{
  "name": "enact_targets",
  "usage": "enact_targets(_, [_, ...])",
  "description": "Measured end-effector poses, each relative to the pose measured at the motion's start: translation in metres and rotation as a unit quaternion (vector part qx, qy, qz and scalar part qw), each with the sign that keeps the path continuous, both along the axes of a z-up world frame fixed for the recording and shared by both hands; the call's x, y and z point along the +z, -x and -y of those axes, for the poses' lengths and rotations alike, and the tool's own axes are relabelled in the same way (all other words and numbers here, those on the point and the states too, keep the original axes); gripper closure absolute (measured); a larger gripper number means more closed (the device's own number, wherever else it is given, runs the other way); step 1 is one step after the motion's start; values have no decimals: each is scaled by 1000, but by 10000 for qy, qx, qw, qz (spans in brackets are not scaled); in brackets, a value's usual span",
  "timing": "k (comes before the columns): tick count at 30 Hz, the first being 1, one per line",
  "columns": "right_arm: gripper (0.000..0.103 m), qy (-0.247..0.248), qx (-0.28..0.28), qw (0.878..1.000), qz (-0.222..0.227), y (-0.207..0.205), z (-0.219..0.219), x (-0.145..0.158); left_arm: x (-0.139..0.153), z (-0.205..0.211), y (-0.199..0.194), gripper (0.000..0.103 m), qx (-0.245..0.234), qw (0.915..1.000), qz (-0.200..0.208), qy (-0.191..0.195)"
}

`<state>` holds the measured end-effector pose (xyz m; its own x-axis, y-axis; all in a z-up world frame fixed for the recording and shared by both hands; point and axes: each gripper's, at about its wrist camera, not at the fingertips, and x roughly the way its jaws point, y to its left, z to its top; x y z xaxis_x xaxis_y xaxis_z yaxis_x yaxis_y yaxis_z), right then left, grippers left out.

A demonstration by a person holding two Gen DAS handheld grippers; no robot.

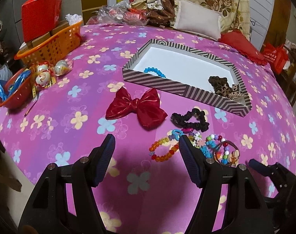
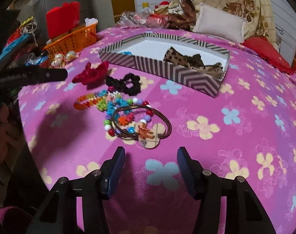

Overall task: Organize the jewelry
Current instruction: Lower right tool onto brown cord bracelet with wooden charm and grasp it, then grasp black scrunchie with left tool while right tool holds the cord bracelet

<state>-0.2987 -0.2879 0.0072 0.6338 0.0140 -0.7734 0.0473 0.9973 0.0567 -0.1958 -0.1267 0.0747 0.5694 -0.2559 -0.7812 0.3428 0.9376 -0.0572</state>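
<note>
Red bow (image 1: 136, 107), black scrunchie (image 1: 190, 119), striped box (image 1: 189, 91) (brown-cream).

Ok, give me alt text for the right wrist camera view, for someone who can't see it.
The open, empty right gripper hovers over a pink flowered bedspread, just short of a brown hair tie with a charm in a pile of beaded bracelets. Beyond sit a black scrunchie, red bow and striped box.

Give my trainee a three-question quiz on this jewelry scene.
1. True or false: the red bow lies inside the striped box.
2. Which bracelet is already in the box: A) blue bead bracelet, B) orange bead bracelet?
3. What do the right gripper's jaws hold?

Key: 1 false, it lies on the bedspread before the box; 2 A; 3 nothing, they stand open short of the brown hair tie.
</note>
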Motion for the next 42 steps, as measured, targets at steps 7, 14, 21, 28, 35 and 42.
enact_targets(7, [49, 133, 75, 9998, 134, -9, 0, -3, -8, 9, -9, 35, -107, 9998, -166, 48])
enact_targets(14, [57, 294, 194, 9992, 212, -20, -1, -4, -11, 13, -14, 35, -137, 9997, -207, 40])
enact_targets(21, [69, 71, 256, 9992, 312, -17, 1, -3, -14, 17, -20, 35, -98, 9997, -245, 10])
enact_targets(28, [70, 18, 135, 9991, 410, -9, 2, 6, -14, 26, -24, 35, -226, 9995, -236, -20])
enact_targets(35, [70, -167, -415, 9981, 430, -4, 35, 11, -16, 49, -36, 35, -457, 9985, -227, -215])
enact_targets(42, [70, -499, -710, 9953, 425, 3, 60, 10, -24, 83, -43, 35, -1099, 9919, -133, -628])
